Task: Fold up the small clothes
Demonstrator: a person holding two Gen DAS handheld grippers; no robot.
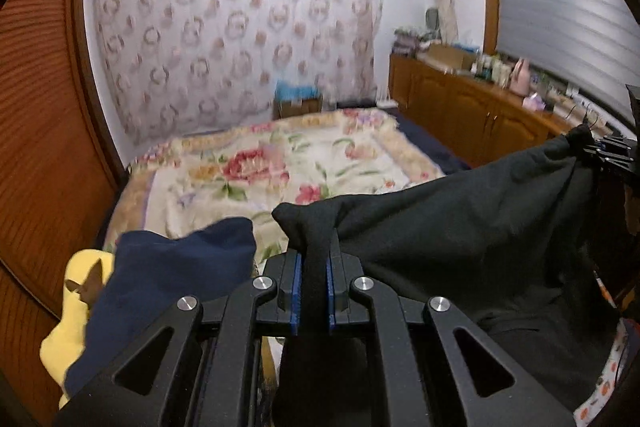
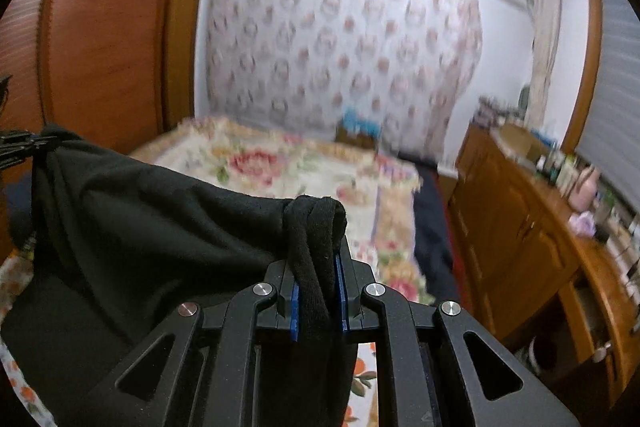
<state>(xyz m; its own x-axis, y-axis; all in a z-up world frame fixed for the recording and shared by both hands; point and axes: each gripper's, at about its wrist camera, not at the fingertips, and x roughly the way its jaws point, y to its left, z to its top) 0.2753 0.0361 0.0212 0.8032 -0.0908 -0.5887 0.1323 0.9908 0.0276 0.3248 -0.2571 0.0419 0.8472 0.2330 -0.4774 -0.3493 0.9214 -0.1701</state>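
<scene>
From the left wrist, the left gripper [image 1: 314, 267] is clamped on a bunched corner of the black garment [image 1: 460, 227], a fold of cloth pinched between the blue pads. The garment stretches away to this claw's right and slightly up, its long axis running across to the right gripper [image 1: 608, 151], which shows at the far right edge holding the opposite corner. The cloth hangs between the two as a sagging sheet, off the bed. Ahead of the claw and lower lies the floral blanket [image 1: 260, 167], the likely place to lay it. Just left of the claw sits a navy garment [image 1: 172, 275], and beyond it a yellow cloth [image 1: 76, 315]; both are close enough to be caught under the black one if it comes down too far left.

From the right wrist, the right gripper [image 2: 318, 267] is likewise closed on a rolled hem of the black garment [image 2: 140, 227], which runs off to this claw's left toward the left gripper [image 2: 20, 143] at the frame edge. The floral blanket [image 2: 256, 163] lies ahead, bare there. To the right, well apart, a wooden cabinet [image 2: 520, 235] carries bottles.
</scene>
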